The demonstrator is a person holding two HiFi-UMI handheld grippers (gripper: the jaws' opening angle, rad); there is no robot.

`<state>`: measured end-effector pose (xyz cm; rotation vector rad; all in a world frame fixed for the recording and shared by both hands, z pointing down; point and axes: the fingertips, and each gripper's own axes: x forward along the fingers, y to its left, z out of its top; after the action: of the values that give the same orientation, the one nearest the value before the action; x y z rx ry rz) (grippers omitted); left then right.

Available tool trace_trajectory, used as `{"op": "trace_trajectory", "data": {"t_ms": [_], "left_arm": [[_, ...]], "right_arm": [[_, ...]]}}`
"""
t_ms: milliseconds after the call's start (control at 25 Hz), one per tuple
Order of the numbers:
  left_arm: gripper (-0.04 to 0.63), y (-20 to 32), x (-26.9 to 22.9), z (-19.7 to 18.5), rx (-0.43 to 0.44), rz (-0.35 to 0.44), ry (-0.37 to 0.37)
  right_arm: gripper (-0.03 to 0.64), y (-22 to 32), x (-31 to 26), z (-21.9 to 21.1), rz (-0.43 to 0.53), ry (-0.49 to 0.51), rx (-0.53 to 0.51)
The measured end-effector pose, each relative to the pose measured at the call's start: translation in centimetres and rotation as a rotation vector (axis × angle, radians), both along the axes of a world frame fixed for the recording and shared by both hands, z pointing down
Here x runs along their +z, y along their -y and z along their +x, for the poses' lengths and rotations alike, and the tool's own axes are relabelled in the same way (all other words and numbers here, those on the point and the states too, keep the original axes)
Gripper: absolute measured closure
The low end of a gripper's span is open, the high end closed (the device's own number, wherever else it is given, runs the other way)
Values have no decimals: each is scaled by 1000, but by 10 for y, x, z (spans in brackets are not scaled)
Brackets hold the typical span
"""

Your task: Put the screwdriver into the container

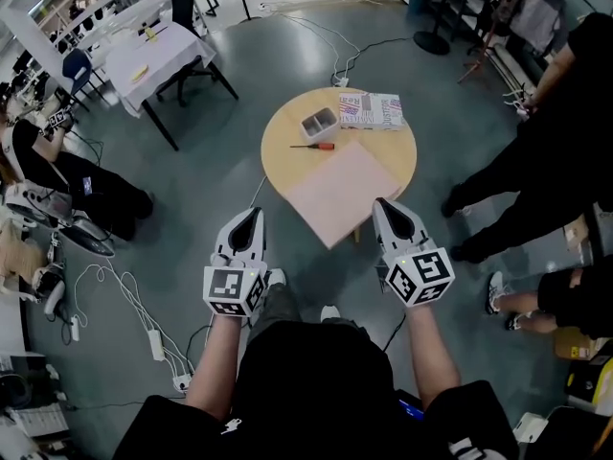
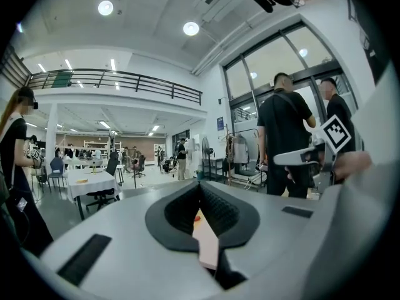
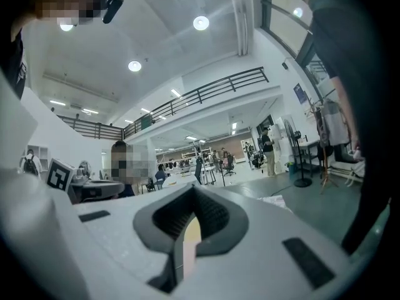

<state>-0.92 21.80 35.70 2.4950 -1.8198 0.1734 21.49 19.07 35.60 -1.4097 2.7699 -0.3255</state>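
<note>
1. Both our claws, the left gripper (image 1: 251, 215) and the right gripper (image 1: 385, 206), are closed on nothing, and their cubes carry black-and-white square markers.
2. Our head view shows the red-handled screwdriver (image 1: 313, 146) lying on the round wooden table (image 1: 278, 161), just beside the square grey container (image 1: 319, 123). The gripper views show neither clearly.
3. Print on the patterned sheet (image 1: 372, 110) is too small for us to read.

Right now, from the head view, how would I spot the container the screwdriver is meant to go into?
Find the round wooden table in the middle of the floor. At its far side, left of the patterned booklet, sits the container, just beyond the red-handled screwdriver. It is the only boxy, open-topped grey thing there; its neighbours all lie flat.
</note>
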Motion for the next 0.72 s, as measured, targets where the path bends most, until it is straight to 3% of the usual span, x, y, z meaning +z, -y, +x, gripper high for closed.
{"op": "trace_trajectory", "data": {"t_ms": [240,720], "left_arm": [[591,38,4,-13,35,-10,-43],[591,130,14,-53,135,-56,-48]], "right_arm": [[615,28,-2,-15,-7,-15,24],[615,107,-5,-60,-33,-24,101]]}}
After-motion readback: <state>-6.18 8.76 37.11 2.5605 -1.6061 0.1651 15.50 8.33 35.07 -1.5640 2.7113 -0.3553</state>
